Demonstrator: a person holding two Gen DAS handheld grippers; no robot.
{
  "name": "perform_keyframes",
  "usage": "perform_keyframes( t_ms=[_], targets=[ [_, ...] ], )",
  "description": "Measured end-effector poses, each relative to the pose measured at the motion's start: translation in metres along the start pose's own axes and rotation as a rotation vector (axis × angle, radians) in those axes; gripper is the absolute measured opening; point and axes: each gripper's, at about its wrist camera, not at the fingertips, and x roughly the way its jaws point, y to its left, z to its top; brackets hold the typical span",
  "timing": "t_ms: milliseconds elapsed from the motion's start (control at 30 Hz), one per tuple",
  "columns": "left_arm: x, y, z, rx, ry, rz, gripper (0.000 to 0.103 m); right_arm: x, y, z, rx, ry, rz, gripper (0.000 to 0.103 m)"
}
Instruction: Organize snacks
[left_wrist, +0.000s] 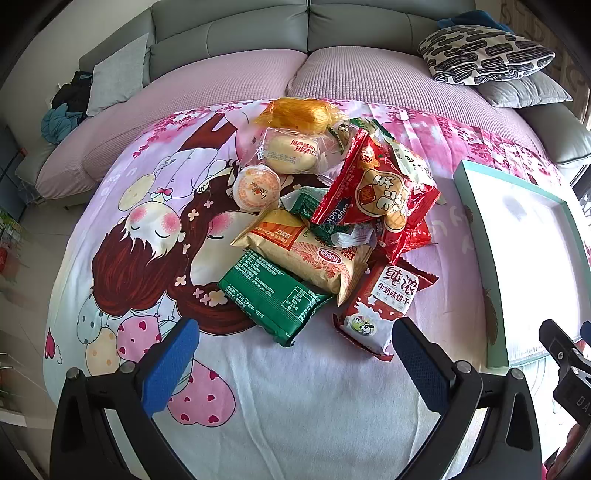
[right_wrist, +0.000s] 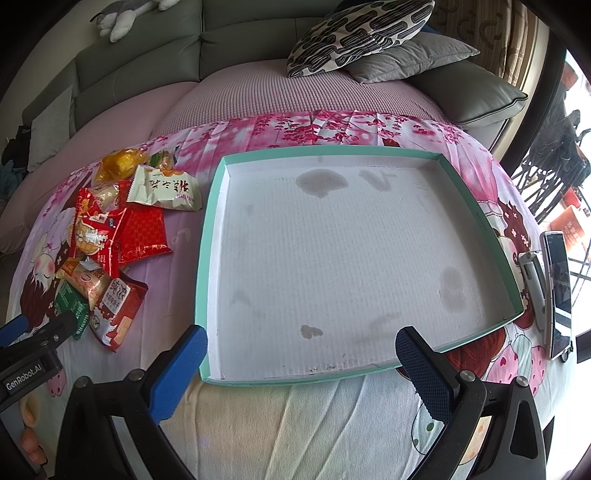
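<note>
1. Both grippers sit nearest: left gripper (left_wrist: 295, 369) and right gripper (right_wrist: 301, 373), fingers spread wide, holding nothing, so probably just lining up.
2. Tray (right_wrist: 212, 236) lies flat and unfilled beside the pile, likely the destination.
3. Snack pile (left_wrist: 332, 218) sits left of it on the bedsheet (left_wrist: 295, 406).
4. Green packet (left_wrist: 269, 295) is closest; its long axis runs diagonally, far-left to near-right.

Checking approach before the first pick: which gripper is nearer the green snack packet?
Left. The left gripper hovers open just short of the green snack packet; the right gripper is open over the teal tray's near edge, off to the packet's right.
</note>
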Motion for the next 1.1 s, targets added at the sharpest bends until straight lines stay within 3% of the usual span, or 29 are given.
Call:
perform_keyframes(
  t_ms=[433, 633, 833, 1100],
  targets=[
    [0.002, 0.010, 0.006, -0.043, 0.005, -0.019, 0.103, -0.001, 0.003, 0.000, -0.003, -0.009, 0.003, 0.103],
    [0.002, 0.029, 0.019, -0.107, 0.023, -0.014, 0.103, -0.003, 0.018, 0.009, -0.024, -0.024, 0.069, 0.103],
    [0.010, 0.054, 0.033, -0.199, 0.046, 0.005, 0.103, 0.000, 0.049, 0.020, -0.046, -0.005, 0.149, 0.103],
    [0.036, 0.064, 0.029, -0.243, 0.121, -0.008, 0.103, 0.019, 0.103, 0.025, -0.121, 0.043, 0.202, 0.103]
  ],
)
